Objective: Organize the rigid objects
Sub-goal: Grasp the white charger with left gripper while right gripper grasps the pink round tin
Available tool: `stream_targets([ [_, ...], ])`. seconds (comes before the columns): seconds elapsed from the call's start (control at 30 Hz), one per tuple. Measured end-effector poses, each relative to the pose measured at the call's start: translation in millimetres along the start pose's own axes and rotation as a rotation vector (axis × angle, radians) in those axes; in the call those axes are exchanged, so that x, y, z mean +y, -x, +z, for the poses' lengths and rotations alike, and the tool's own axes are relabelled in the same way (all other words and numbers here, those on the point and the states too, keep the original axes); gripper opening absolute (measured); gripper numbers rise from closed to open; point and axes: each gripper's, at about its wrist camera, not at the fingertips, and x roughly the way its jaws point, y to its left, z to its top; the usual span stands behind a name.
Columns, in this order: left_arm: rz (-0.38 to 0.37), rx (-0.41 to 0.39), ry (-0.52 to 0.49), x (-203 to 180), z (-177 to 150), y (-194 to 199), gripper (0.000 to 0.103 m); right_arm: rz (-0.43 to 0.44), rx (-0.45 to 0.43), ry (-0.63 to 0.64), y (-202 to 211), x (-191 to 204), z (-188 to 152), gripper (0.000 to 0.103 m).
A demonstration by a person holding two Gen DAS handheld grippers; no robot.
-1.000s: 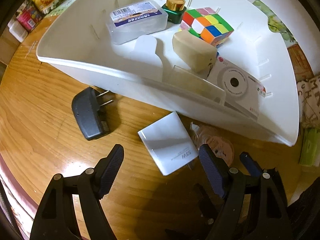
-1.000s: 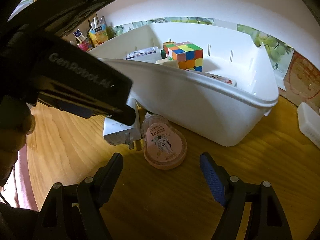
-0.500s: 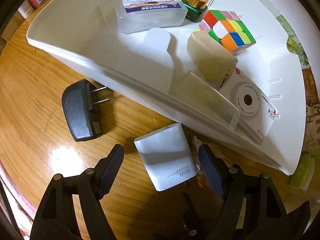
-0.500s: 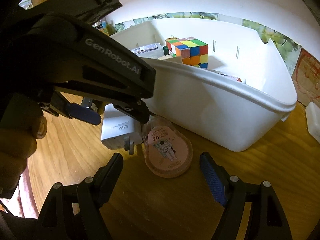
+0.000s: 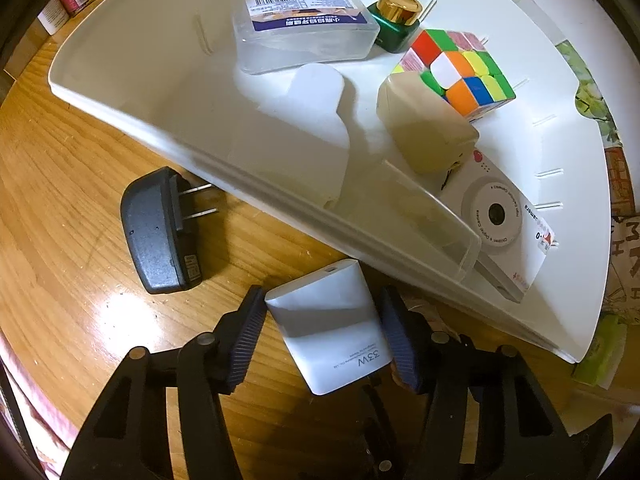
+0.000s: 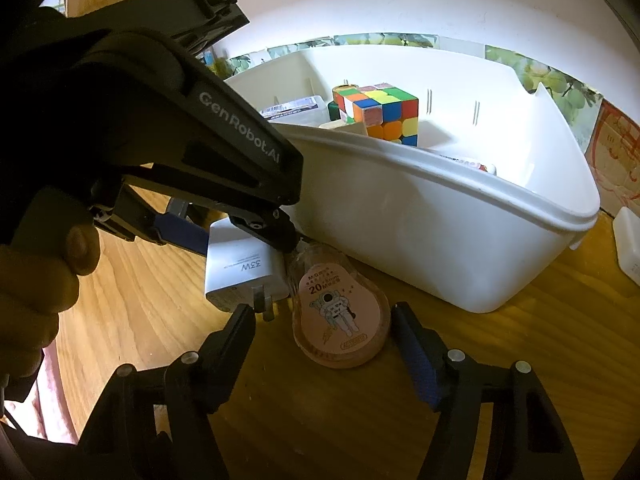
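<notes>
Black adapter [image 5: 160, 232] only in left view

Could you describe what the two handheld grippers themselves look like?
Both are black plastic. The left gripper and right gripper each have two angular arms with silver bolt heads, ending in ribbed dark-blue pads. In the right wrist view, the left gripper's body carries white lettering, "GenRobot.AI". No cables or sleeves are visible.

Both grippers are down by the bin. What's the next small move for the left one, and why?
Probably finish closing, then lift. The left gripper is closing with the white charger between its pads on the wooden table; the white bin stands just beyond.
</notes>
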Motion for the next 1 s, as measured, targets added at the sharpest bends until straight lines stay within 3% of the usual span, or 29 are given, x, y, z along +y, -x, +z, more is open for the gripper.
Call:
stream_targets([
  [0.37, -0.039, 0.001, 0.017, 14, -24, 8, 0.060, 0.035, 0.031, 0.030, 0, 6, 3, 0.061],
  [0.4, -0.032, -0.002, 0.020, 19, -25, 9, 0.060, 0.037, 0.039, 0.039, -1, 8, 3, 0.058],
  [0.43, -0.025, -0.002, 0.022, 24, -26, 10, 0.060, 0.024, 0.044, 0.047, -1, 9, 3, 0.048],
  [0.7, -0.043, -0.020, 0.062, 65, -44, 21, 0.060, 0.002, 0.064, 0.072, 8, 10, 0, 0.048],
  [1.0, -0.039, -0.104, 0.023, 93, -75, 50, 0.058, 0.003, 0.060, 0.105, 25, 23, 1, 0.048],
])
